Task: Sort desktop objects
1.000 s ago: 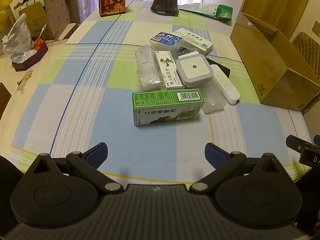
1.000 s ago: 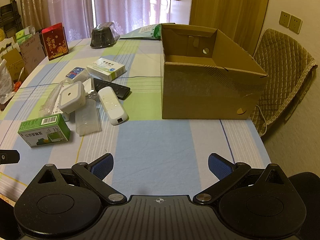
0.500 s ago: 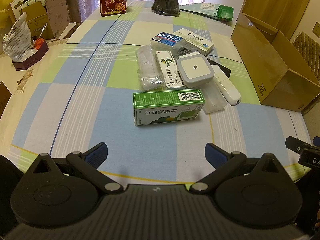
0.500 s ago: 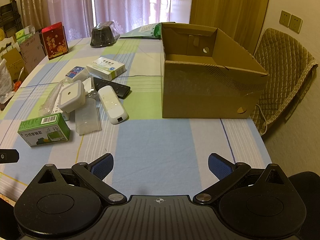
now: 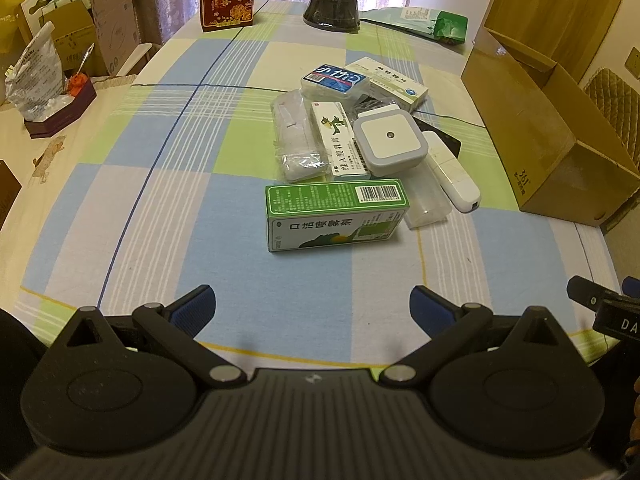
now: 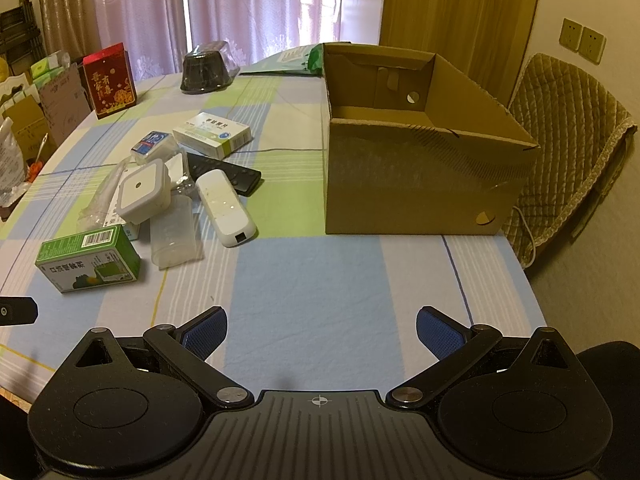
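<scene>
Left wrist view: left gripper point(image 5: 313, 304) low over the table point(image 5: 120, 184), blue fingers point(image 5: 194, 306) wide apart, holding nothing. Green box point(image 5: 336, 216) lying flat straight ahead, nearest of the pile. Behind it, touching or nearly so: a square white night light point(image 5: 390, 140), a white stick-shaped gadget point(image 5: 450, 172), a clear plastic case point(image 5: 426, 204).

Right wrist view: right gripper point(image 6: 322, 330) also spread wide, empty, above bare tablecloth. Open cardboard box point(image 6: 412, 184) upright ahead, maybe empty, floor partly hidden. Green box far left. Black remote point(image 6: 228, 172) under the pile's edge.
</scene>
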The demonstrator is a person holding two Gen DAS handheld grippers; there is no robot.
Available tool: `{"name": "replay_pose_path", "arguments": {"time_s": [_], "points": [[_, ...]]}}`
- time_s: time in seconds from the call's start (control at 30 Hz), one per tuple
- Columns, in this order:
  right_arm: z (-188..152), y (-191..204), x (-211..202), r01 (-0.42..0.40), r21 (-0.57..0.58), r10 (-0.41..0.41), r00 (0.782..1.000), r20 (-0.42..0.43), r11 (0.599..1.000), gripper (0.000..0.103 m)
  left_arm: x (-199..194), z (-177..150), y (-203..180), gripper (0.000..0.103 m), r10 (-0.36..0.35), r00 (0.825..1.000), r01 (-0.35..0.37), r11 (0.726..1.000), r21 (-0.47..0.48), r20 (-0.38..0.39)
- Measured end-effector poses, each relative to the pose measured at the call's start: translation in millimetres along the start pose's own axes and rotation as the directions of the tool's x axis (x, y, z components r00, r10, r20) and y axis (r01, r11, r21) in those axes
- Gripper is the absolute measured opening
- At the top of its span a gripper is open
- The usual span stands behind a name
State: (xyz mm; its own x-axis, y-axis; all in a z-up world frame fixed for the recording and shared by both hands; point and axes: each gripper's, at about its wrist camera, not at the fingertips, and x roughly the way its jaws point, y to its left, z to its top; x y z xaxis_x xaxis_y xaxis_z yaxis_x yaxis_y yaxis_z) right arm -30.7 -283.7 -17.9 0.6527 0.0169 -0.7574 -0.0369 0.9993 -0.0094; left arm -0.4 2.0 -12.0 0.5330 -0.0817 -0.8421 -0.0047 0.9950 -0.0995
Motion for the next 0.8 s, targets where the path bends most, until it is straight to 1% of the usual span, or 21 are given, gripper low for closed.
{"name": "replay_pose_path", "arguments": {"time_s": [0.37,0.47,0.6,0.7,0.8], "points": [[3,0,3,-0.011,0.010,0.011,1.000,-0.005,1.000,0.103,2,1,3,0.102,-0.004,1.000,0.004,1.000,-0.007,-0.004],[8,1,3,-0.030,0.008,0.030,1.000,0.008,1.000,0.103,2,3,4,0.102,-0.002,1.000,0.002,1.000,0.002,0.001],[15,5,8,-0.068,-0.012,0.068,0.997,0.025,0.998,0.103,5,9,8,0.102,0.002,1.000,-0.002,1.000,0.011,0.010],[20,9,12,-0.114,-0.033,0.116,0.993,0.036,0.993,0.103,8,14,11,0.102,0.005,1.000,-0.006,1.000,0.027,0.017],[24,13,16,-0.167,-0.058,0.169,0.985,0.043,0.984,0.103,11,21,12,0.102,0.002,0.999,-0.005,0.997,0.083,0.034]]}}
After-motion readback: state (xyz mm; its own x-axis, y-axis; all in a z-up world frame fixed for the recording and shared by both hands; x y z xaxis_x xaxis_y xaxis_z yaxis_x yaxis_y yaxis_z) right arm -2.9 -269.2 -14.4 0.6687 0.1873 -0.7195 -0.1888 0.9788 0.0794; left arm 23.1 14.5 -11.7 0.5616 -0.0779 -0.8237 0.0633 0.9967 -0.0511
